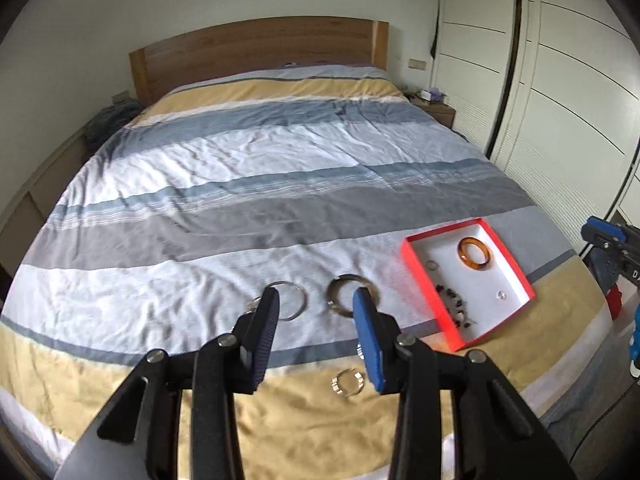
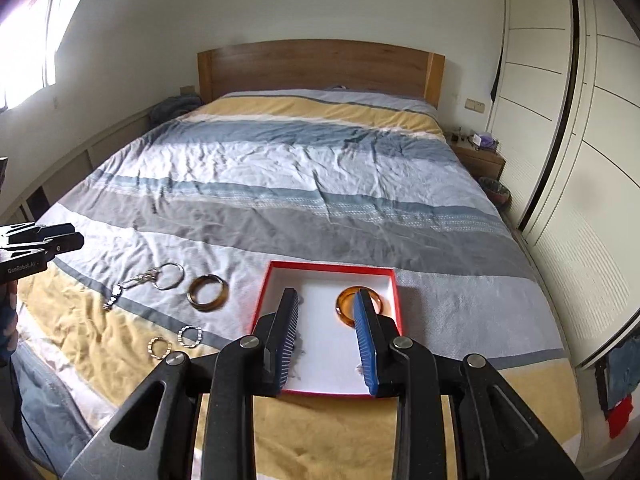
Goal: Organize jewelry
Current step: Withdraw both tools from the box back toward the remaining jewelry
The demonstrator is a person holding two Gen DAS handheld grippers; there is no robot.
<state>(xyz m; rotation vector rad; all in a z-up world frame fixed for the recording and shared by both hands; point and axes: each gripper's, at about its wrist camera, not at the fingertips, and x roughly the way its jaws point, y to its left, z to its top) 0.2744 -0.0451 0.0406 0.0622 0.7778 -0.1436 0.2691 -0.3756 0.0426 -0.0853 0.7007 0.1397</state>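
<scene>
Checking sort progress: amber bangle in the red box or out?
In. The amber bangle lies flat on the white floor of the red box, inside its rim; the right wrist view shows the same.

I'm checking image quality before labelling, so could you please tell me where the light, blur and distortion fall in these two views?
Left wrist view: fisheye bends the white wardrobe doors; the red shallow cardboard box has a smeared near edge. Right wrist view: the window at upper left is blown out white; the wooden headboard bows.

Striped bed (image 2: 320, 184), perhaps white wardrobes (image 2: 580, 140).
</scene>
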